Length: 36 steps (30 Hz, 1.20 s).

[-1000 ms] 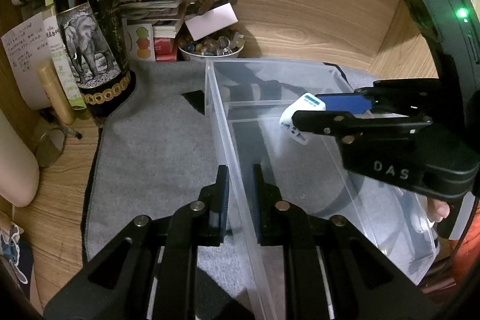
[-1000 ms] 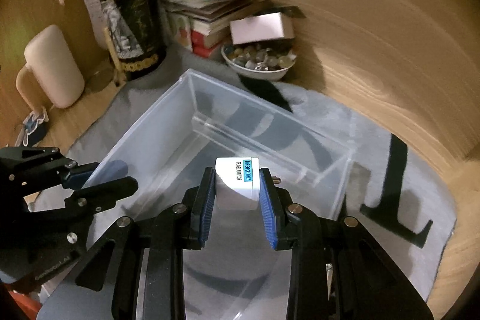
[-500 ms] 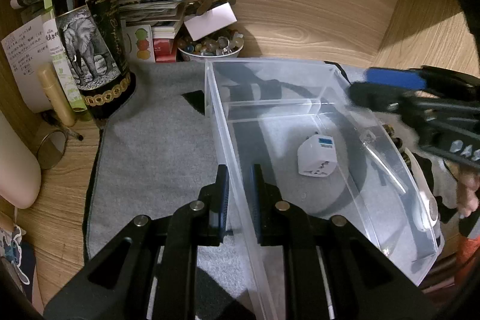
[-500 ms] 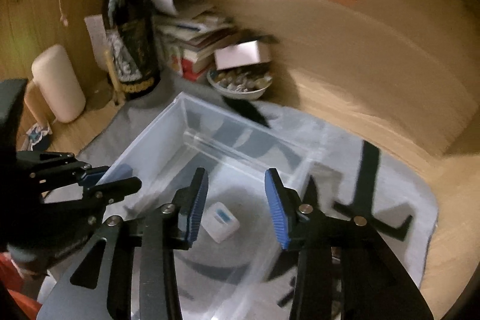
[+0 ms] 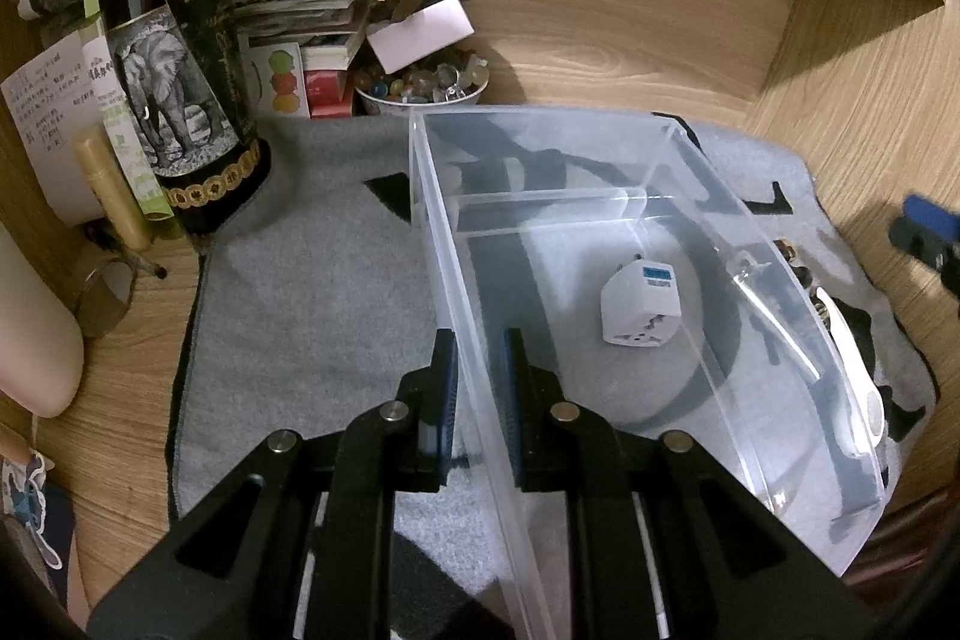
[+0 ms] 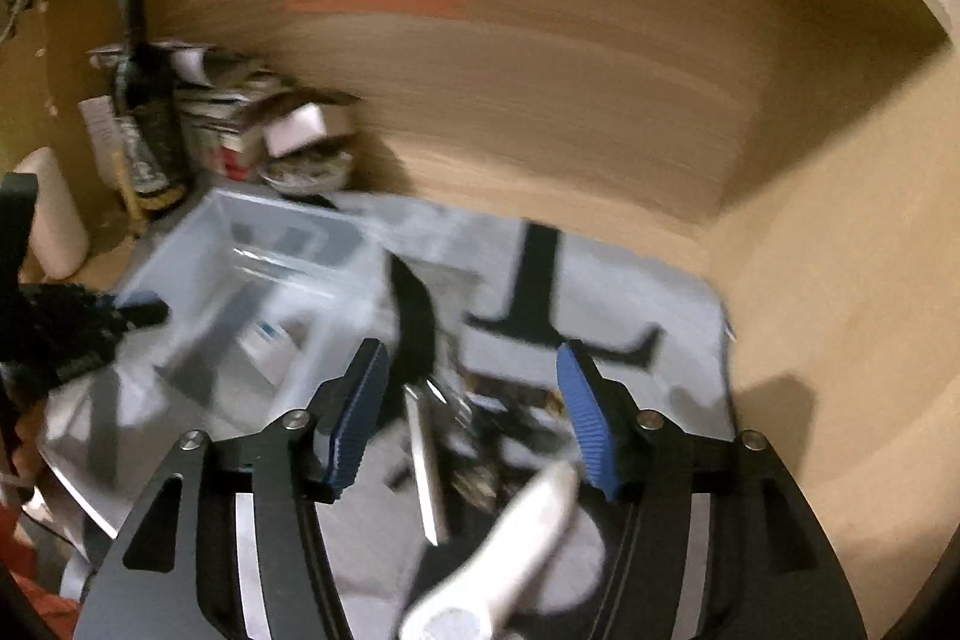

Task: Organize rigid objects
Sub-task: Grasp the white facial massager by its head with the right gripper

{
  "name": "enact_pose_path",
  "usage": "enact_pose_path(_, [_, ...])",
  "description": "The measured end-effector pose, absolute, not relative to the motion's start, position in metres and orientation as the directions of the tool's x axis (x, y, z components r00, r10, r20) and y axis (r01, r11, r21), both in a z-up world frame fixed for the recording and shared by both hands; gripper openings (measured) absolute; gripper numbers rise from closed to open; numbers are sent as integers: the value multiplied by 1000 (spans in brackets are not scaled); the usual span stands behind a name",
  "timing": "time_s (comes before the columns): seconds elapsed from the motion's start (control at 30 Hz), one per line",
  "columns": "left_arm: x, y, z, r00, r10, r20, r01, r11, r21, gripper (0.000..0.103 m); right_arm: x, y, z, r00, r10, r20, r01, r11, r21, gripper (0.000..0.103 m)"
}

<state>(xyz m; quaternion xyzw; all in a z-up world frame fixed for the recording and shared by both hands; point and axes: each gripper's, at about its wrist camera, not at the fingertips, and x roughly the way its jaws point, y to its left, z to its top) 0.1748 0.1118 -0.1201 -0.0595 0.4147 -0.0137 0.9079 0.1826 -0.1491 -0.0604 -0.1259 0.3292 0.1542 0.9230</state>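
A clear plastic bin (image 5: 672, 142) stands on a grey mat (image 5: 312, 280). My left gripper (image 5: 478, 388) is shut on the bin's left wall. A white travel adapter (image 5: 641, 305) lies inside the bin; it shows blurred in the right wrist view (image 6: 270, 340). My right gripper (image 6: 471, 400) is open and empty, right of the bin, above several small items on the mat: a metal rod (image 6: 423, 466), a white elongated object (image 6: 516, 550) and dark bits. Its blue tip (image 5: 927, 214) shows at the left wrist view's right edge.
A dark wine bottle (image 5: 174, 58) stands back left beside stacked books (image 5: 300, 22) and a bowl of beads (image 5: 420, 85). A cream cylinder (image 5: 30, 340) is at far left. Wooden walls enclose the back and the right.
My right gripper let go of the white adapter into the bin, opened wide, and pulled back to the right. My left gripper stayed clamped on the bin wall.
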Motion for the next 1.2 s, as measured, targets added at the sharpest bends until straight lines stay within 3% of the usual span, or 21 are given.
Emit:
enact_pose_path(0.17, [175, 112, -120, 654, -75, -753, -27, 992, -122, 14, 171, -174, -86, 704, 163, -691, -306, 948, -88, 57])
enact_pose_path(0.37, [175, 112, -120, 650, -74, -756, -27, 992, -120, 14, 152, -183, -124, 629, 241, -739, -292, 954, 62, 63])
enact_pose_path(0.6, [177, 112, -120, 645, -67, -761, -27, 994, -110, 14, 145, -187, -159, 582, 224, -782, -240, 966, 98, 64])
enact_pose_path(0.67, [176, 112, -120, 645, -66, -762, -28, 994, -110, 14, 143, -188, -163, 590, 223, -776, -241, 966, 95, 58])
enact_pose_path(0.73, [177, 112, -120, 644, -67, -762, -27, 994, -110, 14, 141, -188, -160, 610, 208, -765, -240, 968, 72, 43])
enact_pose_path(1.2, [177, 112, -120, 643, -63, -763, -32, 994, -108, 14, 139, -212, -112, 737, 186, -649, -189, 980, 66, 39])
